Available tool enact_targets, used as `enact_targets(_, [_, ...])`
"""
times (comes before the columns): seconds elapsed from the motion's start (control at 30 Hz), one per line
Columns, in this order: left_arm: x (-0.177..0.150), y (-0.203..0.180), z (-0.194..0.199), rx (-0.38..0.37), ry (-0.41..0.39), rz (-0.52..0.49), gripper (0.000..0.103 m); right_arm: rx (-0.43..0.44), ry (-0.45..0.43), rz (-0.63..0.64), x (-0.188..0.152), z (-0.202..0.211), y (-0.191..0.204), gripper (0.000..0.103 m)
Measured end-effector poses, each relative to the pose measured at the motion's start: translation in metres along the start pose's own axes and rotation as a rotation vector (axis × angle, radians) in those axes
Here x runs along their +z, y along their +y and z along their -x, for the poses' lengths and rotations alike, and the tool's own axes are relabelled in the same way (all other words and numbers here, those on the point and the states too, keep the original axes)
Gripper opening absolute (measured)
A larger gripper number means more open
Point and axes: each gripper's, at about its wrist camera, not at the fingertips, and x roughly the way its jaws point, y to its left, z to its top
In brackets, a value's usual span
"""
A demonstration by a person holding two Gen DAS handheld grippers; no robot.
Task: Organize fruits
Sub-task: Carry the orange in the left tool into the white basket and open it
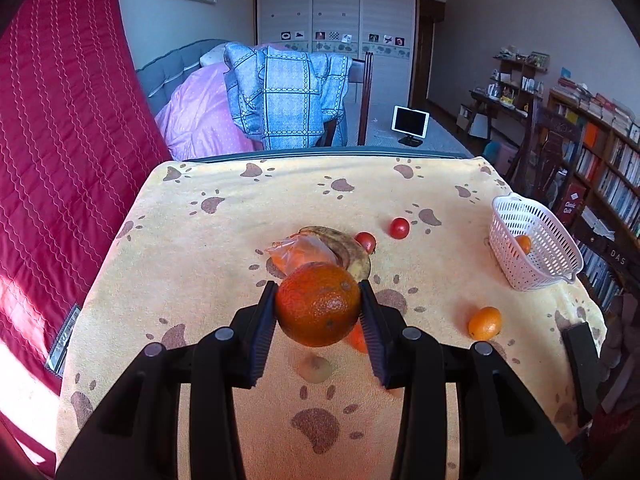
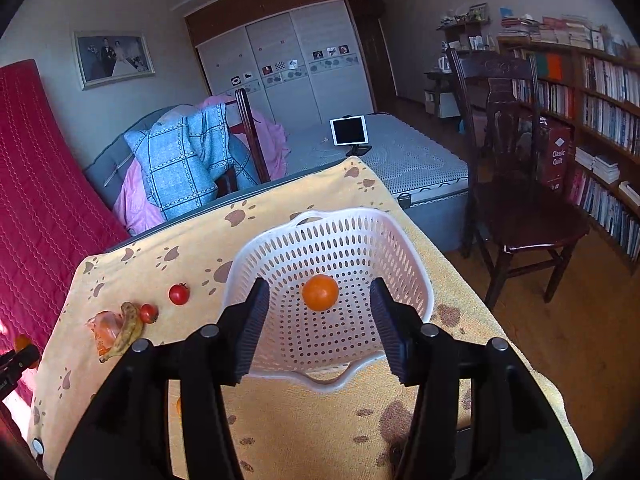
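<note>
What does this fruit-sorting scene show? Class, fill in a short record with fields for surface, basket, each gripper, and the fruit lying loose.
surface: yellow paw-print cloth
basket: white basket, one small orange fruit inside
left gripper: shut on a large orange, lifted off the cloth
right gripper: open, empty, over the basket
loose fruit: two tomatoes, banana, bagged orange item, small orange

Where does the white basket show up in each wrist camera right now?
Left wrist view: the white basket sits at the far right on the table, a small orange fruit inside.
Right wrist view: the basket fills the centre, just beyond the open right gripper, same fruit inside.
Shared landmark: the two tomatoes beside the banana.
</note>
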Motion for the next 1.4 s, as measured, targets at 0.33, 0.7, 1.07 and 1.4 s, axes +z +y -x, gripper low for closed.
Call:
enact_targets(0.33, [0.028,-0.081,-0.021,-0.152,-0.002,-0.118,0.041,-0.035,0.01,-0.089,0.003,0.0,-0.029,0.057])
enact_targets(0.7, [0.05,-0.186,-0.077,-0.36,0.076,-0.214,0.041,-0.048,0.004,-0.139,0.006,0.002,-0.048,0.057])
enact_targets(1.07, [0.051,-0.236,-0.112,-0.403,0.105,-0.27,0.05,-0.06,0.012,-0.155,0.006,-0.004,-0.055,0.057])
enact_targets(1.4, [0.054,-0.215,-0.108,-0.335,0.059,-0.224,0.085,-0.06,0.009,-0.161,0.007,-0.003,-0.056,0.057])
